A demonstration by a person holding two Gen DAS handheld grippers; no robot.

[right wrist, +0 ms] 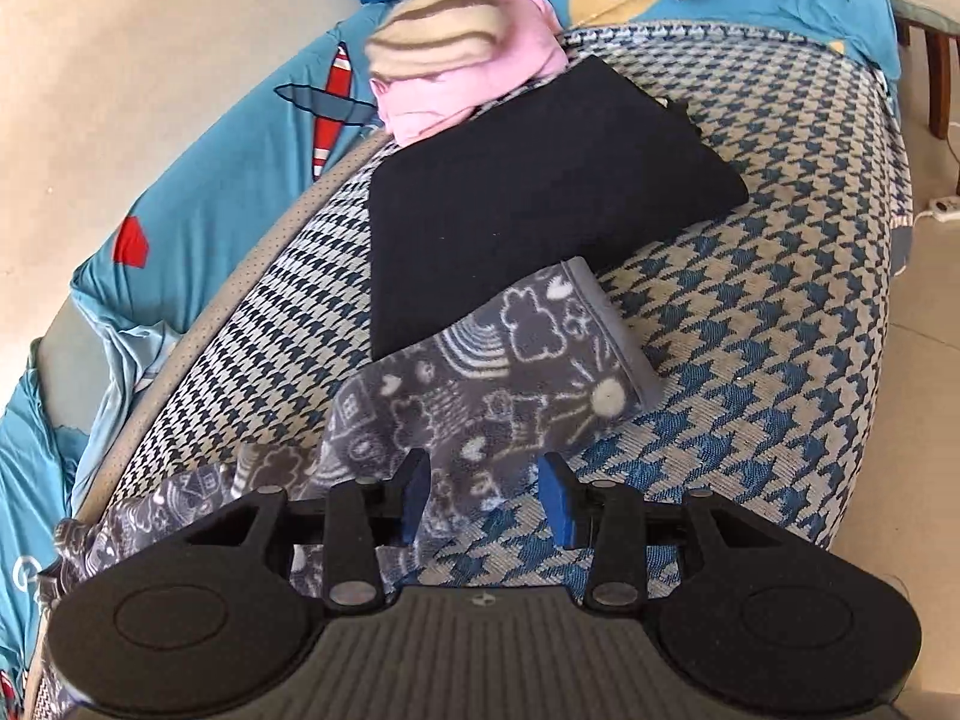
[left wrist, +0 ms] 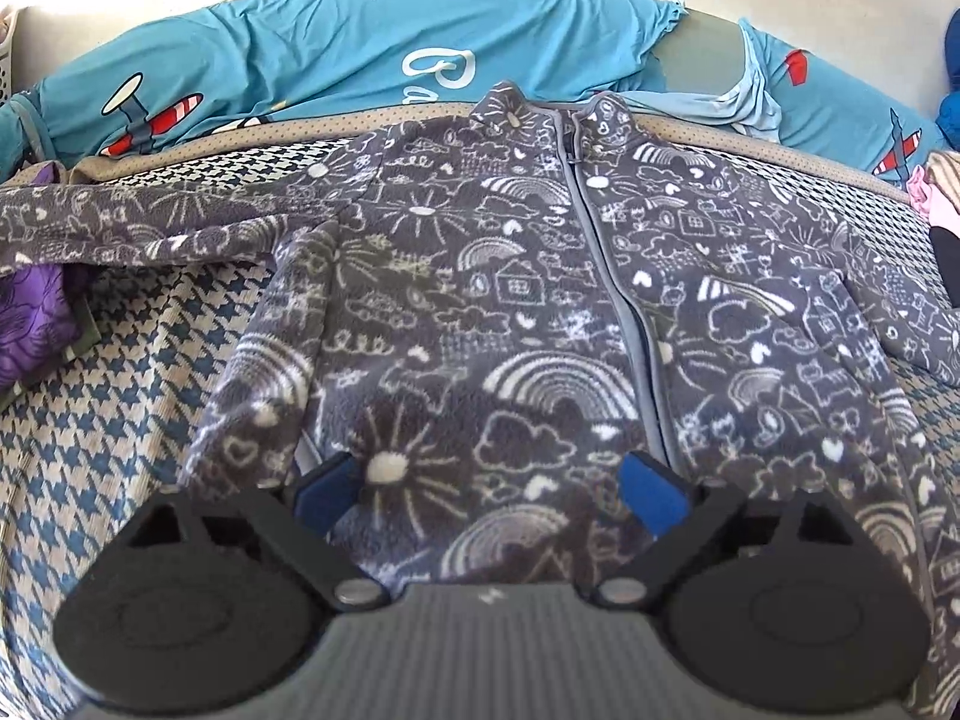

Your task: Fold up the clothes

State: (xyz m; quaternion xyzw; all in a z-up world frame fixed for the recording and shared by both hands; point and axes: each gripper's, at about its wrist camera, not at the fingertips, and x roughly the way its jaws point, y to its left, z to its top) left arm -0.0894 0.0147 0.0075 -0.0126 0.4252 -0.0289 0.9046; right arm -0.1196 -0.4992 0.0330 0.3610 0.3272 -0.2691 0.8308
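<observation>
A grey fleece jacket (left wrist: 480, 300) with white doodle print lies flat, zipped, on the houndstooth cover (left wrist: 120, 372), collar at the far side. One sleeve stretches out to the left. My left gripper (left wrist: 489, 495) hovers open over the jacket's near hem, blue pads wide apart with nothing between them. In the right wrist view the jacket's other sleeve (right wrist: 498, 372) lies across the cover, its cuff resting partly on a folded black garment (right wrist: 540, 192). My right gripper (right wrist: 483, 501) is open just above this sleeve, the fabric lying between its pads.
A teal printed sheet (left wrist: 360, 42) borders the far side. A purple garment (left wrist: 30, 312) lies at the left. Folded pink and striped cream clothes (right wrist: 456, 66) sit beyond the black one. The houndstooth cover (right wrist: 780, 312) ends at the right, with floor (right wrist: 936, 420) past it.
</observation>
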